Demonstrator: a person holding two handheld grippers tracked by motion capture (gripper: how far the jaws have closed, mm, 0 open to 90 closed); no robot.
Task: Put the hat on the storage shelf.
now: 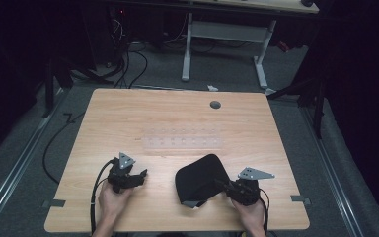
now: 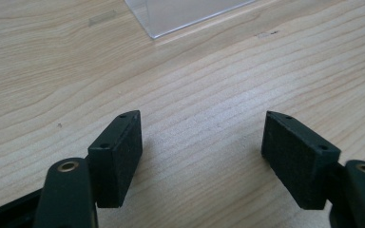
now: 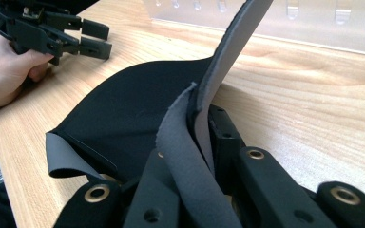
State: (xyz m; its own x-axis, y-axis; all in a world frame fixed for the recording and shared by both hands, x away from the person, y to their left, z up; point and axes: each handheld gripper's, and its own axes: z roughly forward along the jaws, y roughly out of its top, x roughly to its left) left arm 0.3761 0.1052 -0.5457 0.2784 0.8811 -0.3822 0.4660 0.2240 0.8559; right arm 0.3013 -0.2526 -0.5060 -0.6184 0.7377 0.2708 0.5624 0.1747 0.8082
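Gripping the black cloth [image 3: 123,118] with jaws closed, the right gripper [image 1: 233,187] has it; folding remains; left gripper [image 1: 137,177] stands open, empty.

Right gripper [image 3: 204,142]: fingertips hidden under the folded black cloth [image 3: 123,118] pinched between the fingers; the pad faces cannot be seen. Cloth's grey lining edge runs out of frame above the fingers. Clear plastic rack [image 3: 313,23] beyond the fingers is cut off at the top; contents too blurred to tell. Left gripper [image 2: 202,152]: finger bases cropped at the lower edge. Clear sheet [image 2: 180,14] ahead of the fingers is cut by the top edge.
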